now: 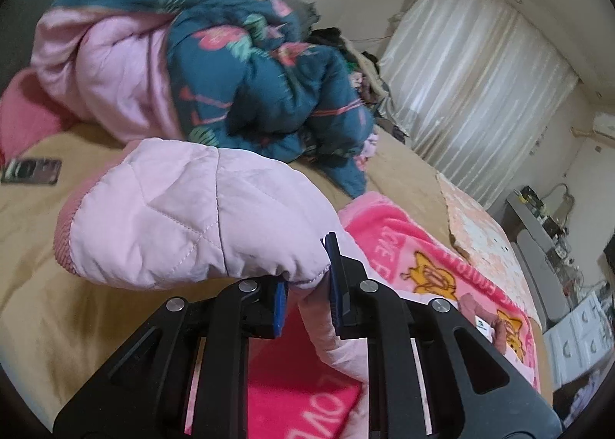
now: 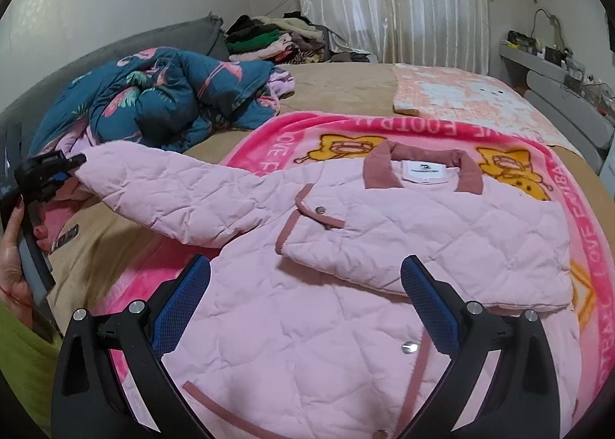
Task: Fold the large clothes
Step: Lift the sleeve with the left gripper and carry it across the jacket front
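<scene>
Left tongs [image 2: 71,166] pinch the cuff of the pale pink quilted jacket [image 2: 346,246], sleeve stretched toward frame left, probably clear of the bed; right tongs [image 2: 307,304] spread, empty, over the body.

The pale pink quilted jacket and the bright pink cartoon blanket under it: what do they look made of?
Pale pink quilted jacket: seems a thin, smooth woven shell over light padding, matte, stitched in diamonds; its dusty-rose collar looks ribbed like corduroy. Bright pink cartoon blanket: likely plush synthetic fleece, with a soft fuzzy pile and printed letters.
</scene>
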A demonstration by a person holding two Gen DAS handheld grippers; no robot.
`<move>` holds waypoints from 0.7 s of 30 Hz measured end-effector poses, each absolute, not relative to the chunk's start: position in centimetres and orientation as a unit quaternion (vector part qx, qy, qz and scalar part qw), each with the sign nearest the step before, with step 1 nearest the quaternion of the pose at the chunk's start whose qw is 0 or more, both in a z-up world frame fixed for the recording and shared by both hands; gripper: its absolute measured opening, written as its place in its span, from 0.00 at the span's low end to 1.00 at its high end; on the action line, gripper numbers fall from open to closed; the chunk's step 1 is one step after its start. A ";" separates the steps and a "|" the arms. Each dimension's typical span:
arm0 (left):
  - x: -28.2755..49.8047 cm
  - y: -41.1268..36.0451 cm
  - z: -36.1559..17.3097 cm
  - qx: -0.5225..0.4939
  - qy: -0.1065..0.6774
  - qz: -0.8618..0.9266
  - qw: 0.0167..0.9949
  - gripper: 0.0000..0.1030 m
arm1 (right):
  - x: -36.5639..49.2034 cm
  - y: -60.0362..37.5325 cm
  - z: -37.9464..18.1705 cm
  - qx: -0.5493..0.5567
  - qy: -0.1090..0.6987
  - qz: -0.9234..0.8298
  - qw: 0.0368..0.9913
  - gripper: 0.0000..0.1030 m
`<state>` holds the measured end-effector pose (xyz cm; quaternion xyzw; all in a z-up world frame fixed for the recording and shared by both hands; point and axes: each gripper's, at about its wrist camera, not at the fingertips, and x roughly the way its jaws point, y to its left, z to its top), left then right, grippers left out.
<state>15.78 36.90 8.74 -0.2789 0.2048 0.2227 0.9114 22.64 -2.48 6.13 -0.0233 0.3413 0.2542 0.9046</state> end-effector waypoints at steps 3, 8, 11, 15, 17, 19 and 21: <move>16.4 34.6 10.4 -0.255 0.201 0.212 0.922 0.10 | 22.3 -3.7 6.7 -0.022 0.334 0.248 0.909 0.96; 17.8 30.4 13.2 -0.227 0.192 0.192 0.935 0.10 | 21.8 -6.2 8.3 -0.016 0.310 0.237 0.921 0.96; 19.0 27.7 14.3 -0.207 0.193 0.178 0.943 0.10 | 21.6 -8.1 8.7 -0.011 0.300 0.224 0.927 0.96; 20.2 24.5 15.5 -0.186 0.193 0.160 0.950 0.10 | 21.8 -10.5 8.9 0.006 0.296 0.207 0.932 0.96; 20.8 23.0 16.0 -0.175 0.194 0.150 0.953 0.10 | 22.1 -11.6 8.9 0.019 0.298 0.201 0.933 0.96; 21.4 22.1 16.4 -0.167 0.197 0.140 0.956 0.10 | 22.2 -12.7 8.8 0.028 0.297 0.195 0.934 0.96; 22.0 20.9 16.6 -0.159 0.201 0.126 0.958 0.10 | 22.2 -13.6 8.8 0.033 0.296 0.187 0.936 0.96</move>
